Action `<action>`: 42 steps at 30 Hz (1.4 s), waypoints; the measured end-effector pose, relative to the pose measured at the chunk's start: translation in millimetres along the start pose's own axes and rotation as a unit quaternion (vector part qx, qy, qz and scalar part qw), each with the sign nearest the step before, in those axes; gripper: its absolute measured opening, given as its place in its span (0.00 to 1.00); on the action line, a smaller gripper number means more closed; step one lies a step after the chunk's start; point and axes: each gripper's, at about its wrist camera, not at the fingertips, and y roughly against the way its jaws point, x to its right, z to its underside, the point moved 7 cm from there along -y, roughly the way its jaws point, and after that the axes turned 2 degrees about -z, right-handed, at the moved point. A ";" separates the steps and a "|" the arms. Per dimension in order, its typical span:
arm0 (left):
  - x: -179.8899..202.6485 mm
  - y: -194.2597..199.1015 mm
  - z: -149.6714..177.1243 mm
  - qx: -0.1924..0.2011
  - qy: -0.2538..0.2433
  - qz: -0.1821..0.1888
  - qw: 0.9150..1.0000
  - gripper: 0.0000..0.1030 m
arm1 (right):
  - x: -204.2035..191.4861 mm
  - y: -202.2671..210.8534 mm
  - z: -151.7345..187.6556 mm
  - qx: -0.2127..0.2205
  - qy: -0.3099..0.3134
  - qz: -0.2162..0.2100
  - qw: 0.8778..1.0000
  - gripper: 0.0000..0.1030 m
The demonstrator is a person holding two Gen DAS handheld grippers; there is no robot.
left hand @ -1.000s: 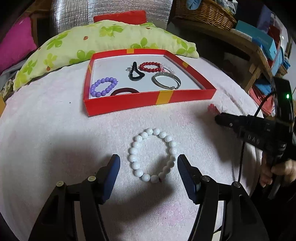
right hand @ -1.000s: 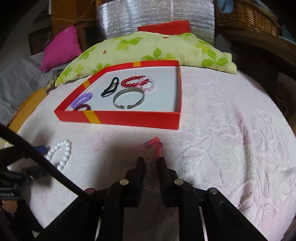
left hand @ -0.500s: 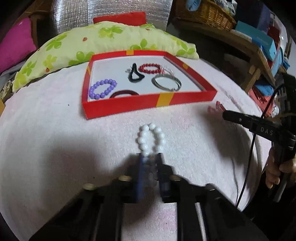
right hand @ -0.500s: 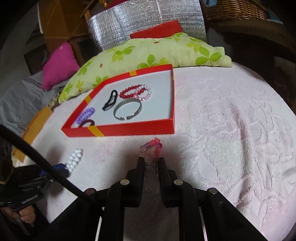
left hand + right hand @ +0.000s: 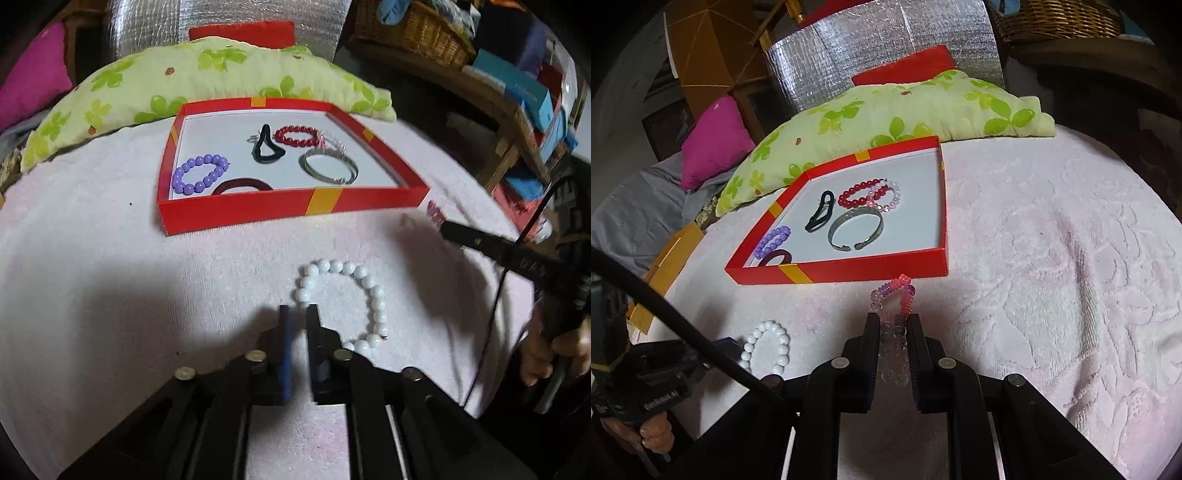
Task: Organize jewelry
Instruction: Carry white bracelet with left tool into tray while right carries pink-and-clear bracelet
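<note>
Jaws on the left gripper (image 5: 298, 314) stand nearly together and are opening; the white round-bead bracelet (image 5: 343, 302) lies on the cloth with one end at the fingertips, and no bead shows between the pads, so it reads as not grasped. Jaws on the right gripper (image 5: 893, 325) are clenched on the pink-to-clear graded bead bracelet (image 5: 895, 299), its loop standing out past the fingertips, just short of the near wall of the shallow red cardboard tray with yellow bands (image 5: 849, 267).

Judgement: collection step in hand. The right load needs lifting over the near wall and releasing on bare tray floor by the right wall; the left needs a fresh grip across the white strand.

Tray holds purple, red and pale bead bracelets, a metal bangle and dark bands. Surface is a pink textured bedspread (image 5: 1052, 258); green leaf-print pillow (image 5: 886, 114) behind; cluttered shelves beyond.
</note>
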 end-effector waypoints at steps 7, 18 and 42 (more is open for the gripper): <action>-2.1 0.8 -6.2 0.011 0.031 0.025 0.999 0.37 | -1.2 -3.2 4.3 -0.008 0.008 0.001 1.000 0.15; -4.8 -9.7 -6.3 0.010 0.007 -0.016 1.000 0.09 | -4.6 -0.5 5.5 -0.004 0.013 0.002 1.000 0.15; 3.7 74.5 -85.3 0.124 -0.009 -0.025 0.992 0.09 | -32.6 36.1 -63.2 0.057 -0.009 -0.064 0.996 0.16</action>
